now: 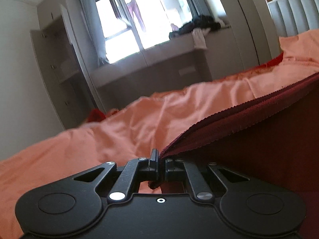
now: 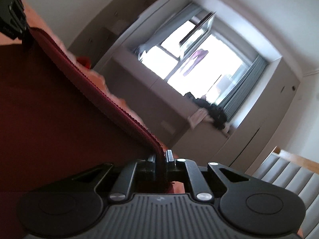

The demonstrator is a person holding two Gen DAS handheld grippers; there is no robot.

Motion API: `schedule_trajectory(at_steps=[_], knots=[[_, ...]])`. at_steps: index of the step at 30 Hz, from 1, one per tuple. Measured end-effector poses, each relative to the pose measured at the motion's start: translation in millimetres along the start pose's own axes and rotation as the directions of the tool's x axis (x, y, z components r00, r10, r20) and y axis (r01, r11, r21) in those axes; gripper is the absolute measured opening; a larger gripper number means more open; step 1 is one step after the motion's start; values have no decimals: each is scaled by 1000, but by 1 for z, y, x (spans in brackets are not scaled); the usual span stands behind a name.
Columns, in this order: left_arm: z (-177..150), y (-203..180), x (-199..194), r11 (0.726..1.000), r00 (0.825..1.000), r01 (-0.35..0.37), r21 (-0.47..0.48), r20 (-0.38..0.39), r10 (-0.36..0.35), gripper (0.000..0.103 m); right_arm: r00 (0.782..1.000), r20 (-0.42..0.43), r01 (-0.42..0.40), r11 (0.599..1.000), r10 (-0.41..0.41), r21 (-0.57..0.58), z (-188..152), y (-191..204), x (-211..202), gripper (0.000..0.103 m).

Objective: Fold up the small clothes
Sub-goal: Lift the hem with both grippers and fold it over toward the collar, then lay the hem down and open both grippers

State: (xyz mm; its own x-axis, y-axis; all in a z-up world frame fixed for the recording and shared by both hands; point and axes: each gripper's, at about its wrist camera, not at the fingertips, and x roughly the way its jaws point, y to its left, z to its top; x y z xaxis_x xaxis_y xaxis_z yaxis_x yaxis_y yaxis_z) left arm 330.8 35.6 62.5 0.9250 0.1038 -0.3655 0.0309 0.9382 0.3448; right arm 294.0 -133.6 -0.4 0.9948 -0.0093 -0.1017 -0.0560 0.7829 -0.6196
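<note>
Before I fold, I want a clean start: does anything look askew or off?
Nothing wrong with the grip: the left gripper and right gripper each pinch the dark red cloth, its ribbed edge taut between them. Only the orange bedding underneath is rumpled.

text: none legible | labels: none | brands: none | numbers: none | signs: none

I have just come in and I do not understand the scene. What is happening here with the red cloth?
A person holds a gripper in each hand. The left gripper and the right gripper are each shut on an edge of the dark red garment, which is stretched between them, lifted above the orange bedding. No fold is visible in it yet.
</note>
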Motion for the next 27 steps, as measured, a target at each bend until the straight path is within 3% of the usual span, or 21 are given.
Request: schedule_trajectory(at_steps=[8, 11, 16, 19, 24, 26, 27], knots=[[-18, 0, 44, 996, 986, 76, -41, -145, -81, 12, 992, -111, -64, 998, 63, -5, -18, 20, 30, 16], [-21, 1, 50, 996, 982, 70, -63, -170, -80, 23, 991, -121, -57, 998, 58, 7, -21, 22, 33, 29], [-21, 13, 47, 990, 980, 41, -132, -188, -66, 53, 990, -139, -24, 997, 33, 68, -19, 5, 40, 68], [-24, 18, 50, 985, 976, 27, -168, -209, -62, 60, 987, -162, 3, 990, 20, 141, -17, -16, 53, 86], [-29, 25, 59, 975, 967, 26, -219, -243, -80, 60, 972, -230, 25, 958, 43, 285, -31, -40, 62, 98], [-28, 31, 53, 967, 972, 36, -251, -215, -92, 63, 969, -239, 26, 941, 59, 337, -36, -53, 63, 99], [-27, 34, 49, 962, 976, 43, -269, -194, -98, 70, 969, -237, 23, 934, 67, 357, -38, -60, 63, 101]])
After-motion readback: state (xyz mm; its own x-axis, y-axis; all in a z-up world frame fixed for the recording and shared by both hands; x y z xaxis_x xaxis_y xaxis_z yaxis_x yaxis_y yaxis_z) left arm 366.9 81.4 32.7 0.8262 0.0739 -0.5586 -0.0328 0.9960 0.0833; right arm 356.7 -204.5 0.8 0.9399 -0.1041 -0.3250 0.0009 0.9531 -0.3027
